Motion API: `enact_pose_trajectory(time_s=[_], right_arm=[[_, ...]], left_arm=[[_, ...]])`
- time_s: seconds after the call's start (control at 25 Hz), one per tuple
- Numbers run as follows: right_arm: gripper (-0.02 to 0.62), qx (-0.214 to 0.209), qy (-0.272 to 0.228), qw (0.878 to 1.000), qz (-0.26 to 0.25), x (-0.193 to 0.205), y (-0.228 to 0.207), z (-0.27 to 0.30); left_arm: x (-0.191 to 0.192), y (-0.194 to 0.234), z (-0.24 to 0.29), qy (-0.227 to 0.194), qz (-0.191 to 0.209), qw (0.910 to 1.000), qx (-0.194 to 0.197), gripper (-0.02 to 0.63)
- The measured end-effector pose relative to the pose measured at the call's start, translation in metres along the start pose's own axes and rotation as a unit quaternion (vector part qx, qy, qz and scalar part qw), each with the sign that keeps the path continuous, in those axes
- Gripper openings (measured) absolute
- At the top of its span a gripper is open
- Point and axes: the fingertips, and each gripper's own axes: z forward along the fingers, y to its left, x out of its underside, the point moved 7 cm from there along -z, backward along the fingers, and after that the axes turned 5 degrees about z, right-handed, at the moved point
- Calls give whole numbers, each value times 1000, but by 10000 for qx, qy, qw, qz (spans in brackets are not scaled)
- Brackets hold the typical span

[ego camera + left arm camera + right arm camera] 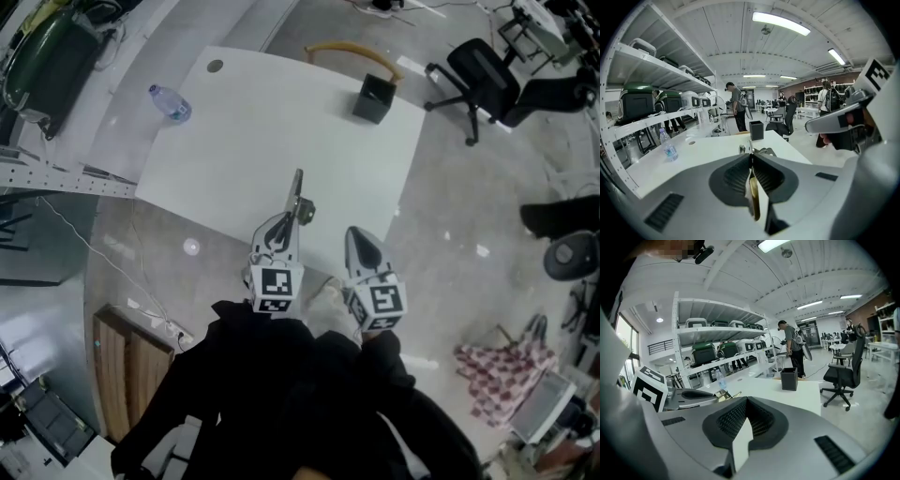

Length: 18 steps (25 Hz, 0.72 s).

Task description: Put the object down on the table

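Note:
A slim metal tool with a brass-coloured part [297,192] sticks out forward from my left gripper [289,220], over the near edge of the white table [281,112]. In the left gripper view the jaws press on the flat brass strip [753,197], and the tool's metal head [759,151] shows just past the left gripper [751,155]. My right gripper [356,236] hangs beside it to the right, off the table's near edge. Its jaws meet at the tips of the right gripper [746,399], with nothing between them.
A water bottle [171,103] lies at the table's left side and a black box [374,98] stands at its far right. A curved wooden chair back [352,52] is behind the table, a black office chair [487,80] to the right, and a checked cloth [506,370] on the floor.

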Motion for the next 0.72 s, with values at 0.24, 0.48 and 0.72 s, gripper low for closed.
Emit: enact_pose_trajectory(time_s=[0.24,0.48,0.72], right_arm=[[-8,27,81,9998,173,7,5,4],[-8,36,441,9990,88,17,10,7],[-8,171,550,9983,125,30,7,12]], left_arm=[[17,0,17,236,130,9995,139,28],[34,-3,30,440,278,9984,240,28],[52,-6,42,698,538,9956,314,28]])
